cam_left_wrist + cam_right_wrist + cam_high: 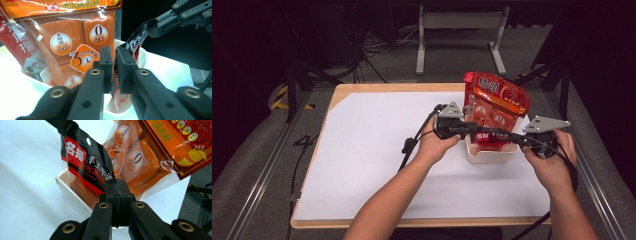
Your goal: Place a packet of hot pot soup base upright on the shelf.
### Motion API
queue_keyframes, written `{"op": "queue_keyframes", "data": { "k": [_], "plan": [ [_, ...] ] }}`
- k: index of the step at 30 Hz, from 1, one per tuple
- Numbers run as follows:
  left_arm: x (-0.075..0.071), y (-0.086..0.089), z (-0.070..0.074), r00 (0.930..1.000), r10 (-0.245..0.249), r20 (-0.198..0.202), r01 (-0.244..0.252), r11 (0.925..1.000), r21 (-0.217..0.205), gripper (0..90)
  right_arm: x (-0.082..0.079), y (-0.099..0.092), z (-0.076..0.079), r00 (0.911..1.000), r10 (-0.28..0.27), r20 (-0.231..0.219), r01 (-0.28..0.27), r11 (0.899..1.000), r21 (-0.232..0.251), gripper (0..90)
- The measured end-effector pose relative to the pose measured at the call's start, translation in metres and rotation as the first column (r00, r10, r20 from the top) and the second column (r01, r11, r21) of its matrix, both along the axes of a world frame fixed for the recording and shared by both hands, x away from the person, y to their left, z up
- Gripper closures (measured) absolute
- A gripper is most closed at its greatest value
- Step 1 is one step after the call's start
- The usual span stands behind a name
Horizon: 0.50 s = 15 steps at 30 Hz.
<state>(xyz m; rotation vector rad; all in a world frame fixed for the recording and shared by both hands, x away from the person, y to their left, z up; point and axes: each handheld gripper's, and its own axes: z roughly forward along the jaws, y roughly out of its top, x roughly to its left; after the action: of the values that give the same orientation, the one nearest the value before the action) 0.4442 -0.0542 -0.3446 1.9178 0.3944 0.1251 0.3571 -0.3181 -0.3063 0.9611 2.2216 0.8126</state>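
A small black and red seasoning packet (492,135) hangs over a white bin (489,156) between my two grippers. My right gripper (513,136) comes in from the right. It is shut on the packet's corner (85,160), its jaws (117,183) pressed tight together. My left gripper (477,131) comes in from the left, and its jaws (113,51) stand a little apart with the packet's other edge (133,41) in the gap. A large orange bag of hotpot base (497,97) stands upright in the bin behind the packet, and its lower part is hidden by the bin wall.
The bin stands at the right rear of a white sheet (377,150) on a wooden table (342,90). Black cables trail from both grippers. Metal rails run along both table sides, and a grey stand (459,30) is on the floor behind.
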Motion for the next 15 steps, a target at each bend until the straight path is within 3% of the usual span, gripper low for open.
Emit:
{"op": "queue_keyframes", "data": {
  "k": [4, 5, 10, 11, 15],
  "plan": [
    [0.0006, 0.0017, -0.0002, 1.0, 0.007, -0.006, -0.007, 0.9999, -0.015, 68.7, 0.001, -0.0044, 0.0003, 0.9995, -0.031, 0.007, 0.031, 0.999, 0.019, 82.3],
    [0.0002, 0.0018, -0.0003, 0.9999, 0.011, -0.008, -0.011, 0.9998, -0.018, 60.8, 0.0006, -0.0056, 0.0008, 0.9994, -0.033, 0.012, 0.033, 0.999, 0.037, 79.7],
    [-0.0026, 0.0039, 0.0015, 0.9999, 0.015, 0.006, -0.015, 0.9997, -0.021, 54.9, -0.0001, -0.0064, 0.0022, 0.9989, -0.04, 0.026, 0.039, 0.998, 0.041, 74.4],
    [-0.0029, 0.0047, 0.0023, 0.9998, 0.02, 0.009, -0.02, 0.9996, -0.021, 47.7, -0.0002, -0.0055, 0.0021, 0.9987, -0.04, 0.03, 0.039, 0.998, 0.052, 70.7],
    [-0.0045, 0.0089, 0.0059, 0.9996, 0.027, 0.011, -0.027, 0.9989, -0.039, 40.5, -0.0003, -0.0044, 0.0024, 0.9986, -0.039, 0.037, 0.036, 0.997, 0.068, 67.7]
  ]
}}
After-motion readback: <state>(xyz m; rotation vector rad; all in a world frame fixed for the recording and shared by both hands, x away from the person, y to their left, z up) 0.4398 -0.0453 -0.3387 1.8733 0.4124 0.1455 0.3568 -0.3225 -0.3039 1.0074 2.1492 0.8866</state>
